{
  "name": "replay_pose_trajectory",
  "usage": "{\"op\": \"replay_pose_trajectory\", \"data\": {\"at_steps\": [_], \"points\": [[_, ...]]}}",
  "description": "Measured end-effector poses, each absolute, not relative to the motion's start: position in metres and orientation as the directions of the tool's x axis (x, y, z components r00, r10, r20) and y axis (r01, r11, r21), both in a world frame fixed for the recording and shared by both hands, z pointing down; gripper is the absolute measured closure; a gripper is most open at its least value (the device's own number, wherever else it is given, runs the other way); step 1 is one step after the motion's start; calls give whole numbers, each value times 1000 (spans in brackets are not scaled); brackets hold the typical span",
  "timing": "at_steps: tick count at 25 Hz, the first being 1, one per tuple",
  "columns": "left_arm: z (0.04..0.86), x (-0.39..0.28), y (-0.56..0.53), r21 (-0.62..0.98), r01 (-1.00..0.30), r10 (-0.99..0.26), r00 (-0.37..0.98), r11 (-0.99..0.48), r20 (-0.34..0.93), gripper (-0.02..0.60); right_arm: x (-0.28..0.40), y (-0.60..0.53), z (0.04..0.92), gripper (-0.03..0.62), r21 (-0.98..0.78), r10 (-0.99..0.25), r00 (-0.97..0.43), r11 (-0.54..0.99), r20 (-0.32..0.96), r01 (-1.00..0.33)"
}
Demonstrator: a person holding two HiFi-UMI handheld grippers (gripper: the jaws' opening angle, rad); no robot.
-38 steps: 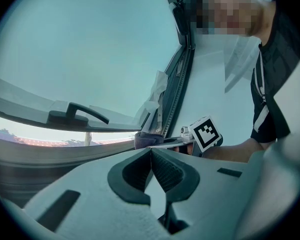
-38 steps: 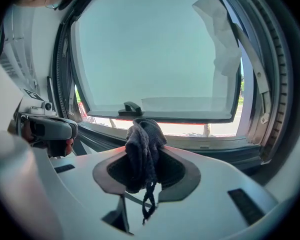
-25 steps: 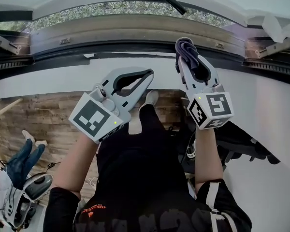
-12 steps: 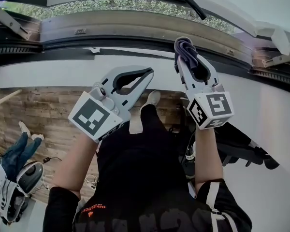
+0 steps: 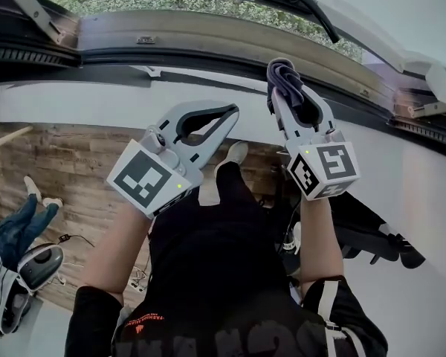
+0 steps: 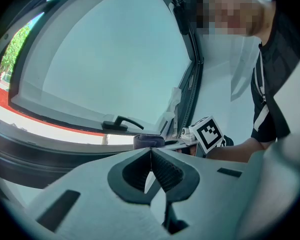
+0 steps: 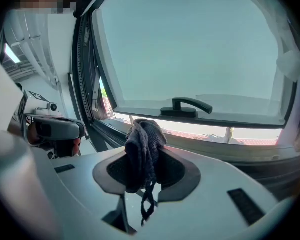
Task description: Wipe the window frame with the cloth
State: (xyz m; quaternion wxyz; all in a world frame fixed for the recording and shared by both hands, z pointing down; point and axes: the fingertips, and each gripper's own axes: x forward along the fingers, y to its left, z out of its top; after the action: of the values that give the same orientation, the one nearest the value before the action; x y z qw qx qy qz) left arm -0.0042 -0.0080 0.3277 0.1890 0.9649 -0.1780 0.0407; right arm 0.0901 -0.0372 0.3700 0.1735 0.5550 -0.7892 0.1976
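Pinching the dark cloth (image 5: 282,73) between the jaws of the right gripper (image 5: 290,95), right at the tips. Bunching up above those tips as a folded wad in the head view. Spilling over the pads in the right gripper view, cloth (image 7: 144,146) filling the mouth of the right gripper (image 7: 142,134) and trailing one thin loose strand down through the opening behind the pads.

Pointing that wad up toward the lower rail of the window frame (image 5: 208,47), close under the dark seal. Showing no clear contact between cloth and frame in any view, so not telling whether touching or just short. Sitting below and left of the black window handle (image 7: 186,106) in the right gripper view, well apart from it.

Holding the left gripper (image 5: 233,111) lower and to the left of the right one, apart from both cloth and frame. Pressing its jaws together at the tips in the left gripper view (image 6: 151,151), with nothing caught between the ribbed pads. Looking past those closed tips at the cloth (image 6: 149,141) just beyond, beside the marker cube (image 6: 208,132) of the right gripper.

Hanging both grippers above dark trousers (image 5: 215,251) and a wooden floor (image 5: 59,169) far below.
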Motion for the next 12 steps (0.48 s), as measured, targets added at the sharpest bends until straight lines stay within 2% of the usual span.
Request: {"op": "replay_pose_trajectory", "data": {"at_steps": [12], "points": [[327,-50,-21,361,-416,-395,909,-835,134,561,37,-53,370,484,-126,-772,-392,383,501,-915]]}}
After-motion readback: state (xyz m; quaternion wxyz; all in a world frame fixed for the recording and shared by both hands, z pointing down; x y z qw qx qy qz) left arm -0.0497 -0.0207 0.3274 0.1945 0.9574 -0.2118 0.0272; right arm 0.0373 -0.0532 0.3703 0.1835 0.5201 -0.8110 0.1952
